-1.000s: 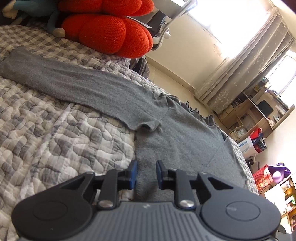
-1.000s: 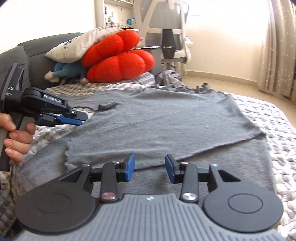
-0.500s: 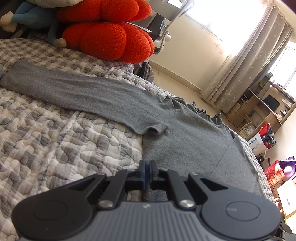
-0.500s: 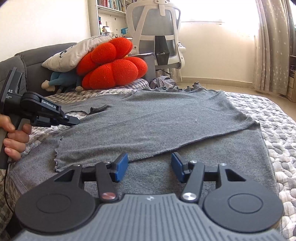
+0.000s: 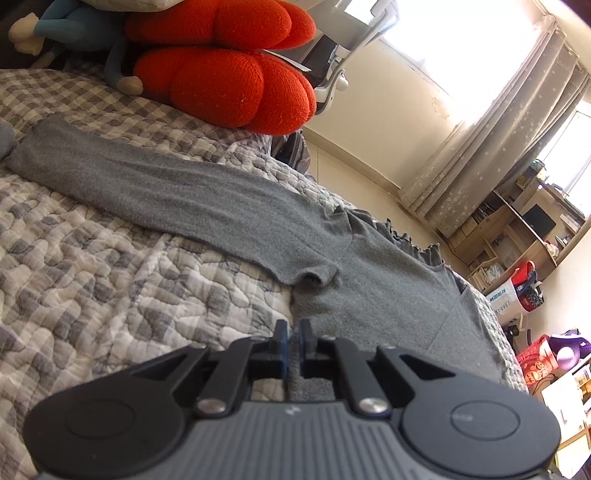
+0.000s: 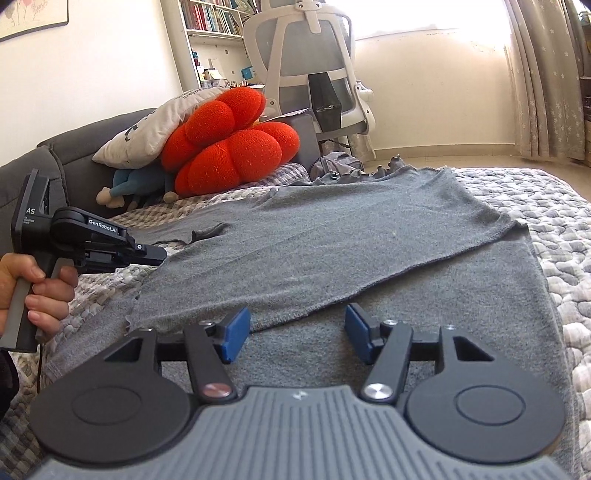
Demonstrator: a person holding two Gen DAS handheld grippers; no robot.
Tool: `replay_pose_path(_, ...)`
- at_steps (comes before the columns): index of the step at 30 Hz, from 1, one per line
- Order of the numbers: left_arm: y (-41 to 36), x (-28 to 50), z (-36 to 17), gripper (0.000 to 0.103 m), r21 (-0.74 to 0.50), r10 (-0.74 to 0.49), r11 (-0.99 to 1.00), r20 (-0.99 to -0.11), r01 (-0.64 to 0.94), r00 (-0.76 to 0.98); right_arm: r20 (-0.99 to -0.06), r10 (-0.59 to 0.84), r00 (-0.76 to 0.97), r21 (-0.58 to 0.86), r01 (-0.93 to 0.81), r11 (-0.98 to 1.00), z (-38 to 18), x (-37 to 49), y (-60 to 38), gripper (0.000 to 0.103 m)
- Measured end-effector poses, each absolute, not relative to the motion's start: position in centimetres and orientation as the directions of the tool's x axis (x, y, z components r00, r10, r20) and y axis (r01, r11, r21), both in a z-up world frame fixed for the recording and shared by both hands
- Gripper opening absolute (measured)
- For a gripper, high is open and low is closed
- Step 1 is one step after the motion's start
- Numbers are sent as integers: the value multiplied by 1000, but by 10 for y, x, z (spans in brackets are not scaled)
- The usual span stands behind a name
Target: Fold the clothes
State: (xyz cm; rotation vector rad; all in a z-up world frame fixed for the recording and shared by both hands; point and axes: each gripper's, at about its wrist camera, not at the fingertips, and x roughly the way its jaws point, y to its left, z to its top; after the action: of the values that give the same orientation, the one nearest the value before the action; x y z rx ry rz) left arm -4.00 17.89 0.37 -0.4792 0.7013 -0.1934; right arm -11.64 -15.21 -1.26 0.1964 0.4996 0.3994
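Left gripper (image 5: 291, 341) pinches the grey top's (image 6: 332, 236) left edge, ready to lift it; right gripper (image 6: 297, 334) (jaws opening, nothing gripped) hovers near the hem

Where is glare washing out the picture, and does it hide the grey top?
Left wrist view: the window at top right is blown out, walls bend with fisheye, the grey top stays evenly lit. Right wrist view: backlit window behind the chair glares white; the top's weave reads clearly.
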Motion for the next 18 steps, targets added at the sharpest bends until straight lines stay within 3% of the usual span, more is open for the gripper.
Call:
replay_pose_path(3, 210, -37, 13, 10, -499, -276, 865, -558, -51, 782, -415, 438, 798, 317, -324, 891, -13, -116, -157, 60)
replay_pose_path(7, 268, -25, 21, 52, -556, -165, 802, -558, -219, 813, -416, 436, 798, 310, -327, 893, -12, -117, -154, 61)
replay_pose_path(15, 345, 25, 20, 62, -469, 71, 761, -626, -448, 776, -397, 472, 787, 358, -341, 869, -13, -115, -162, 68)
replay_pose_path(18, 352, 33, 4, 61, -468, 72, 740, -659, -484, 748, -390, 485, 783, 384, -341, 858, -14, -114, -166, 68)
